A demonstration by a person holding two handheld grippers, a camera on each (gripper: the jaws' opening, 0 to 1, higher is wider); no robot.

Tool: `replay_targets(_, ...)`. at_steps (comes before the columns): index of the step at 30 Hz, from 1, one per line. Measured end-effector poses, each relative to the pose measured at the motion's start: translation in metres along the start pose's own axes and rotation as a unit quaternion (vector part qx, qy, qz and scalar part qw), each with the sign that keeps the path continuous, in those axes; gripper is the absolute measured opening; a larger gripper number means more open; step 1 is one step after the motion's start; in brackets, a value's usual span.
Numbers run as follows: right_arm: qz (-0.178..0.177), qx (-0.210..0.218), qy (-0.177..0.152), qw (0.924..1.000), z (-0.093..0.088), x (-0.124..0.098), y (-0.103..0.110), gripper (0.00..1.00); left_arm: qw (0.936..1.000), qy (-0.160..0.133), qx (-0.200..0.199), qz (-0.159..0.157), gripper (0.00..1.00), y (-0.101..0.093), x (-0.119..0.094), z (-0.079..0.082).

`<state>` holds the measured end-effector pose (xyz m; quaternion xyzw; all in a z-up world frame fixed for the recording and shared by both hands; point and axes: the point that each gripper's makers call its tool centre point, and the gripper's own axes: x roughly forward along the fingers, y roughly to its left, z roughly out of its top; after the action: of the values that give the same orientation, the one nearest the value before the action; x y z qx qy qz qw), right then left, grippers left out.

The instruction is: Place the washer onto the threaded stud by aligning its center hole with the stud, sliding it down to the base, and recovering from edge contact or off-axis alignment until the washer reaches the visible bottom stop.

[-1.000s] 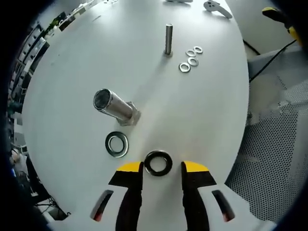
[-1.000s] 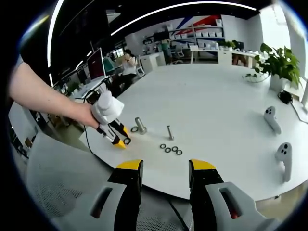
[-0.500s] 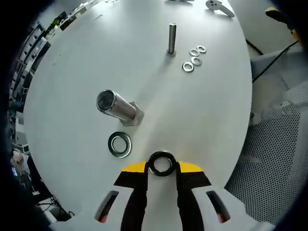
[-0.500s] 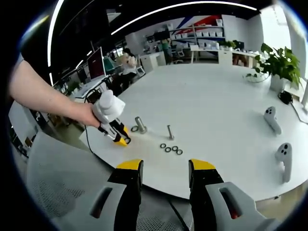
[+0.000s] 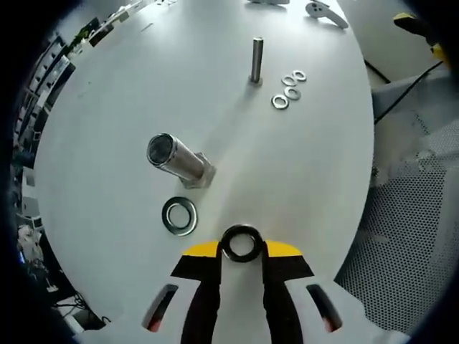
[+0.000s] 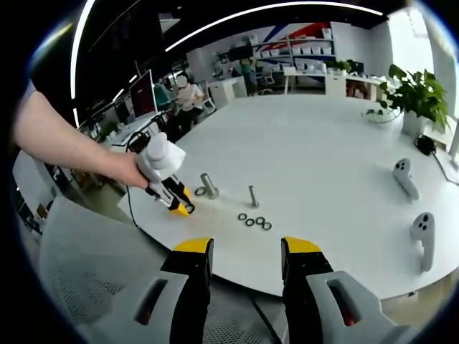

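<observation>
My left gripper (image 5: 242, 249) is shut on a dark washer (image 5: 242, 243) that lies low over the white table (image 5: 301, 165), near its edge. A thick threaded stud (image 5: 179, 159) stands just beyond, tilted toward the camera, with a silver washer (image 5: 179, 216) flat beside its base. Farther off stands a thin stud (image 5: 256, 60) with three small washers (image 5: 288, 89) next to it. In the right gripper view my right gripper (image 6: 237, 251) hangs open off the table's edge, with nothing between its fingers. There the left gripper (image 6: 176, 201), held by a hand, sits beside the thick stud (image 6: 209, 185).
Two white controllers (image 6: 414, 208) lie at the table's right side. A potted plant (image 6: 414, 97) stands at the far right. A mesh chair (image 5: 401, 236) sits below the table's edge on the right of the left gripper view. Desks and shelves fill the room behind.
The left jaws closed from open onto the dark washer a second ago and have stayed shut on it. The right gripper has not moved.
</observation>
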<state>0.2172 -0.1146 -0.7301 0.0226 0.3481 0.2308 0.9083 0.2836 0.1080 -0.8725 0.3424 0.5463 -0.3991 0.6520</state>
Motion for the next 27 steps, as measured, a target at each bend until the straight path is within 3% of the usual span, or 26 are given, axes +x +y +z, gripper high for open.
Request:
replay_targets(7,0.0,0.0,0.0,1.0,0.0,0.0,0.0,0.4,0.9999,0.008,0.01,-0.004,0.19,-0.005,-0.006,0.0)
replay_targets(18,0.0,0.001,-0.001,1.0,0.001,0.0,0.0,0.4,0.9995,0.007,0.03,0.004,0.19,0.004,-0.015,0.001)
replay_targets(27,0.0,0.002,-0.002,1.0,0.001,0.0,0.0,0.4,0.9983,-0.01,0.057,0.01,0.19,0.014,-0.032,0.016)
